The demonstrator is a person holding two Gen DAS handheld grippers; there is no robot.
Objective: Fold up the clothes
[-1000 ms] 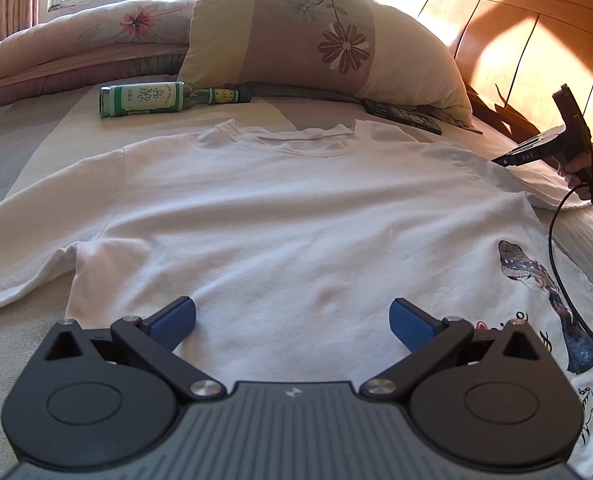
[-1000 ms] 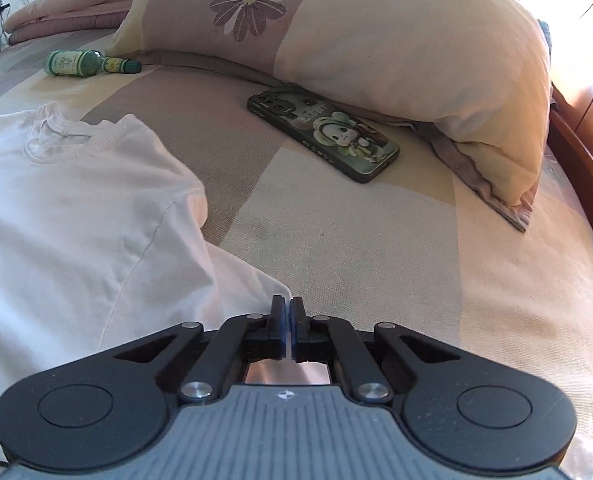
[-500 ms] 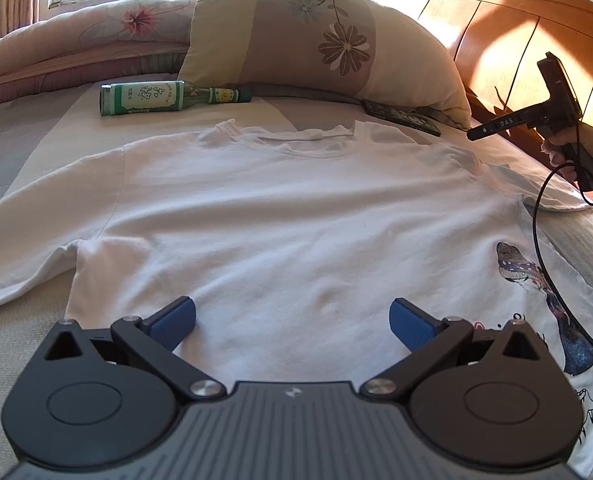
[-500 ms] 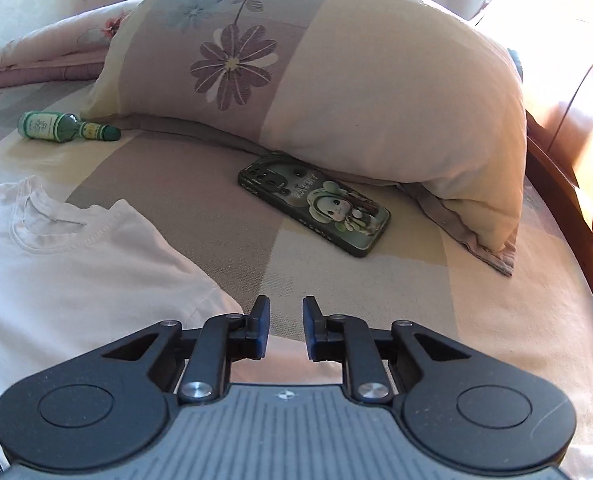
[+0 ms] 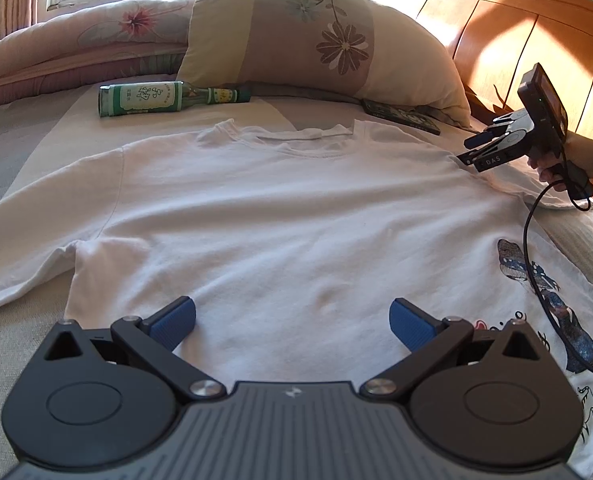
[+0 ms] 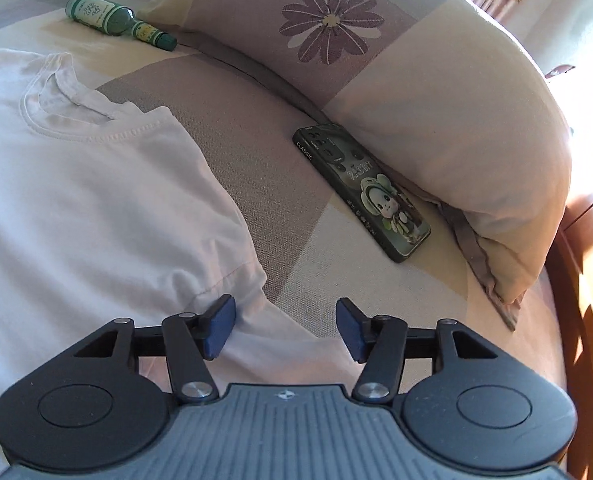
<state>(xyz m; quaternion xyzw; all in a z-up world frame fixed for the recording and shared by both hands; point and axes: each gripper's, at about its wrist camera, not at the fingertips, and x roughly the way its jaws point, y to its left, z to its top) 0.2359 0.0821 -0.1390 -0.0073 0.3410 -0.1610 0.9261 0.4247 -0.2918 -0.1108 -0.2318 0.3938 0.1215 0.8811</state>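
The white T-shirt (image 5: pixel 280 216) lay spread flat on the bed (image 6: pixel 256 152), collar toward the pillow (image 5: pixel 316 36). At the left, a green bottle (image 5: pixel 156 98) lay on its side beyond the collar. The left tool (image 5: pixel 292 318) hovered over the shirt's lower body, its blue pads spread wide, holding nothing. Further right, a phone (image 6: pixel 362 192) rested just beside the pillow. The right tool (image 6: pixel 284 328) was spread apart above the shirt's right sleeve.
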